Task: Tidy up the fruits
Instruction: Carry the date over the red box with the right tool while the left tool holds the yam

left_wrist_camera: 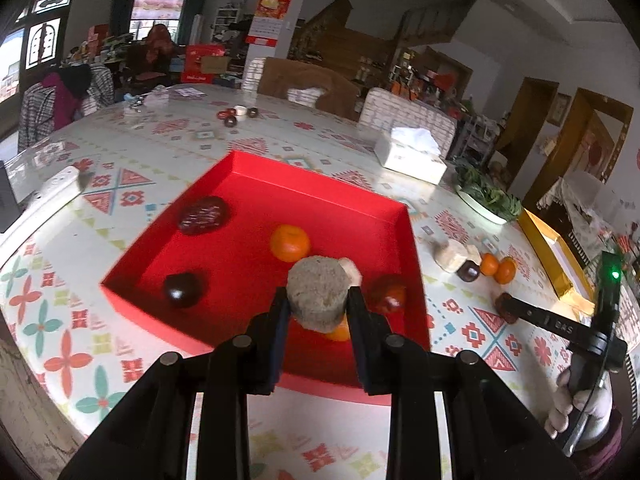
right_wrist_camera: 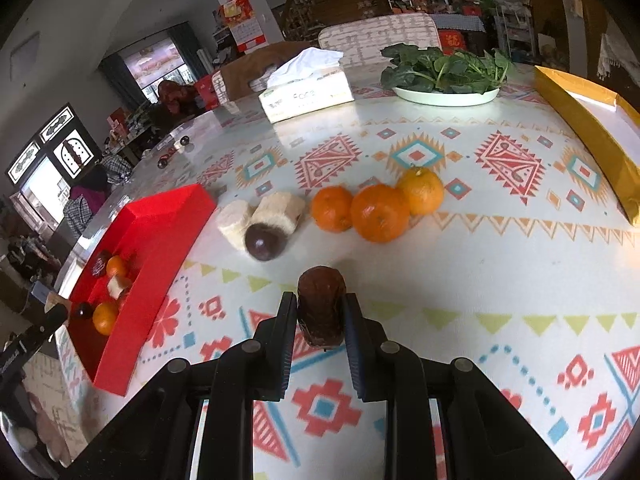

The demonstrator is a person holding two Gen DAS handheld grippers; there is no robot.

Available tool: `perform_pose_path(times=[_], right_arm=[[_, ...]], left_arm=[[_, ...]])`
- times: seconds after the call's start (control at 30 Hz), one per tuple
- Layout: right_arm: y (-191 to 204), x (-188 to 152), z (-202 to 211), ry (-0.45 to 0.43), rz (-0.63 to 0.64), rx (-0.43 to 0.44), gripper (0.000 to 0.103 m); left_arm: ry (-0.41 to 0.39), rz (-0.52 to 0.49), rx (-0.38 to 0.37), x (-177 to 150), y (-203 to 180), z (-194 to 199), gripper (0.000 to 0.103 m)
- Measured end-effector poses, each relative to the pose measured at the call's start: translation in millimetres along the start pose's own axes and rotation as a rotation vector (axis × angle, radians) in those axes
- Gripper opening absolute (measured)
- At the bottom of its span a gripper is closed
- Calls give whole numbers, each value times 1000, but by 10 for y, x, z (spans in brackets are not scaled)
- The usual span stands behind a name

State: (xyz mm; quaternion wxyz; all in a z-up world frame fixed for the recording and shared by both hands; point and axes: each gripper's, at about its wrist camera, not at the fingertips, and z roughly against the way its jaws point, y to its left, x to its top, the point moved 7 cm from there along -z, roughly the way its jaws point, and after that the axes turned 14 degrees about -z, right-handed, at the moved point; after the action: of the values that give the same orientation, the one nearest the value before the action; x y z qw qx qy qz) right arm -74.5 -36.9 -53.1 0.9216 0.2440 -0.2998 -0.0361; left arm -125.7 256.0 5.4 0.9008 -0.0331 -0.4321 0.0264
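Cluttered living room, round table under a patterned plastic cloth (right_wrist_camera: 420, 152). Shallow red cardboard tray (left_wrist_camera: 372, 200) is the landmark. Left gripper (left_wrist_camera: 318, 300) clenched on a grey-beige rough cylinder chunk (left_wrist_camera: 318, 292), held over the tray's near part. Inside the tray: round orange tangerine (left_wrist_camera: 290, 242), two dark purple fruits (left_wrist_camera: 182, 289). Right gripper (right_wrist_camera: 320, 314) clamps a dark brown wrinkled fruit (right_wrist_camera: 321, 304) right of the tray. Three loose tangerines (right_wrist_camera: 380, 212) further right.

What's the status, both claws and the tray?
Left claw shut on pale chunk, over red tray. Right claw shut on brown piece, above table. Nothing blocking.
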Motion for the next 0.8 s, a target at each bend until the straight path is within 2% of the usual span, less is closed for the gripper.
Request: perform_pose_path(times=[0.3,0.6,0.7,0.8], right_arm=[[473,-105,180,9,58,79,25],[1168,-226,78,58,147,170,25],[1243,-230,47,91,117,234,25],[1130,-128,91,116,23,325,25]], left_arm=[[7,45,9,-106,272,13,28],[10,68,-6,-123,388,0,28],[8,74,-5,-104,449,8,28],[8,74,-6,-98,457,16,28]])
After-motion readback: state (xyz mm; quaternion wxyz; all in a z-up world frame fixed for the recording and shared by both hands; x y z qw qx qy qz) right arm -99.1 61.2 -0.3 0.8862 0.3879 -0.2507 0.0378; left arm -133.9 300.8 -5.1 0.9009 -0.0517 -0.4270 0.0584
